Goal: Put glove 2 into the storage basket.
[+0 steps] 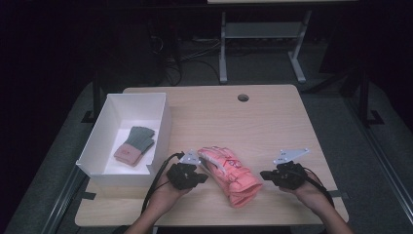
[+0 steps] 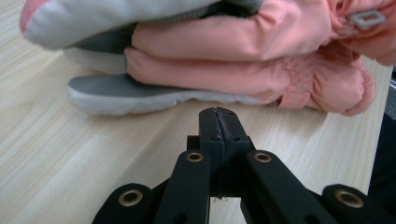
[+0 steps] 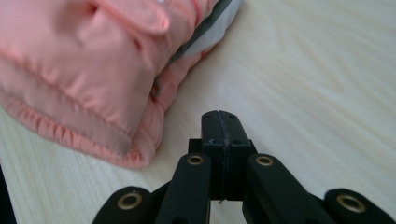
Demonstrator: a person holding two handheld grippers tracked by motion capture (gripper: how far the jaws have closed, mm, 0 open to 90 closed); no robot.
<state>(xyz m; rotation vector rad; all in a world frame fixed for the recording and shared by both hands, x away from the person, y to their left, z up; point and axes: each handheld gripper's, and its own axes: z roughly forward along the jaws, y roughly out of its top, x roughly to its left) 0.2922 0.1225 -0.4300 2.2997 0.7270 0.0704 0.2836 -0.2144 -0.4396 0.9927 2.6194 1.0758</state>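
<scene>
Your left gripper (image 1: 200, 176) is clenched on nothing, jaws pressed flat together just short of the pink padded gloves (image 1: 229, 174), which lie stacked near the front middle of the table (image 1: 272, 117), between your two hands. Your right gripper (image 1: 265, 174) is likewise clamped empty, low over the wood just beside the cuff end of the stack. The white box (image 1: 109, 114) at the left edge holds a grey-and-pink knit glove (image 1: 135, 145).
</scene>
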